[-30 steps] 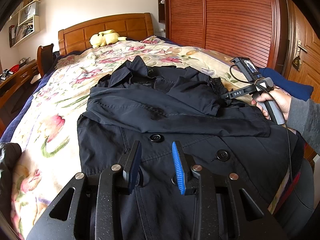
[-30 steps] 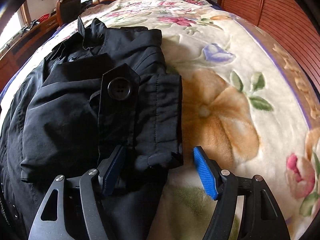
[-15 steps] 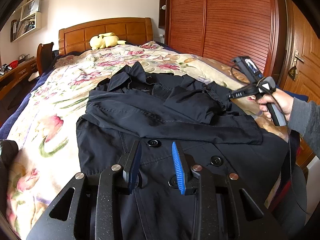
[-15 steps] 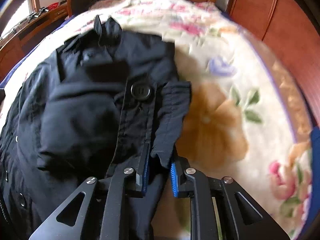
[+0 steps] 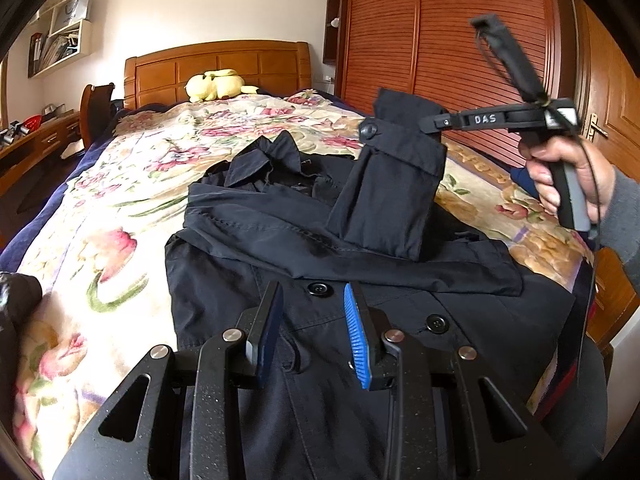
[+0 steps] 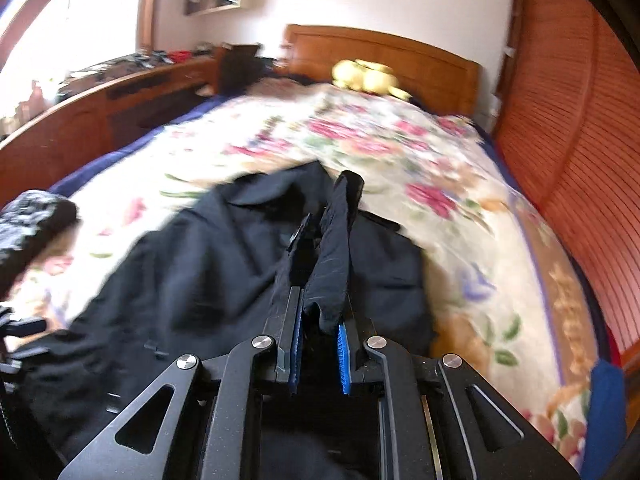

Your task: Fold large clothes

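Coat (image 5: 360, 280), dark navy and buttoned, lies face up on the floral bedspread (image 5: 120, 184), collar toward the wooden headboard (image 5: 218, 65), with one sleeve already folded across the chest. Right gripper (image 6: 319, 350) is clamped on the cuff (image 5: 404, 140) of the other sleeve (image 5: 384, 200); its jaws have just been closing, with the cuff fabric pinched between them. In the left wrist view the cuff hangs raised clear of the coat body, and the sleeve drapes down from it to the chest. Left gripper (image 5: 314, 330) hovers over the lower front near a button (image 5: 319, 288), jaws partly apart, with nothing between them.

Probable faults from this state:

- Slip: only the edge of the cuff appears gripped. A fast swing across the body could pull the fabric free and drop the sleeve in a heap
- Drag: nothing pins the coat. Tension through the raised sleeve could shift the shoulder and disturb the sleeve already folded
- Twist: the hanging sleeve may land rotated or creased, leaving a bulge under later folds
- Snag: the cuff strap and its button (image 5: 368, 131) could catch on the collar (image 5: 260, 156) during the pass
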The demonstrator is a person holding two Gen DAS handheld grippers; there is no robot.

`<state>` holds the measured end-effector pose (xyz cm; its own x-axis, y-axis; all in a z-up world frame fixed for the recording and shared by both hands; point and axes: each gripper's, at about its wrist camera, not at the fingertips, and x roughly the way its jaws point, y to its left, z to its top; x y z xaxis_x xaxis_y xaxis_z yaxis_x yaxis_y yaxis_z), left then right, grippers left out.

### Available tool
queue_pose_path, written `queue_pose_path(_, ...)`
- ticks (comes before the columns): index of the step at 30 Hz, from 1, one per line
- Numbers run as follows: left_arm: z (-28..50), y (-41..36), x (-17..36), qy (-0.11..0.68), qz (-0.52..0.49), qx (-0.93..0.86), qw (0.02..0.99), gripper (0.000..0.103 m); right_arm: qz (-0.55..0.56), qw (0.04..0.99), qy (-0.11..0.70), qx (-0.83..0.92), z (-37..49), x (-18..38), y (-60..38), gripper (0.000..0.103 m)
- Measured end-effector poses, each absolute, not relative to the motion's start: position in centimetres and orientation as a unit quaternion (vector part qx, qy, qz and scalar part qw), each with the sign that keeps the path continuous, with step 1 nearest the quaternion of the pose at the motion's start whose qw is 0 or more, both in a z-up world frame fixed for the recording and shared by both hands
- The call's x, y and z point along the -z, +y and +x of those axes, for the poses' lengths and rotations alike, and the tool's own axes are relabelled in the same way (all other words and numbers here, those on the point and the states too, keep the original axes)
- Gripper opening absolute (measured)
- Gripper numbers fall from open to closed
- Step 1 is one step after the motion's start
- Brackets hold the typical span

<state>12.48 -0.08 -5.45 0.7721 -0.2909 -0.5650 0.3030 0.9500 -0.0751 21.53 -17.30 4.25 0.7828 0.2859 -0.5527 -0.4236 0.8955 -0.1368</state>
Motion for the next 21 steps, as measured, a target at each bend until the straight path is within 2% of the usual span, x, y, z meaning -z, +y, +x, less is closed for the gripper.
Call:
queue_pose_path(11,12.3,0.6,5.5,0.298,0.01,0.151,0.943,0.033,-0.103,0.909,0.285,-0.286,17.5,-1.8,-15.6,0.016)
queue_pose_path(14,12.2,0.8,5.5,0.296,0.01,0.148,0.944,0.033,-0.086,0.903,0.3,-0.296,17.6,-1.6,-16.6,0.026)
queue_pose_path(18,12.1,1.5,5.6,0.298,0.01,0.142,0.944,0.033,-0.05,0.893,0.312,-0.321,18.0,-2.4,-17.3,0.045)
queue_pose_path(21,12.1,2.3,5.6,0.299,0.008,0.134,0.945,0.033,-0.049,0.895,0.301,-0.325,17.5,-2.7,-18.0,0.048)
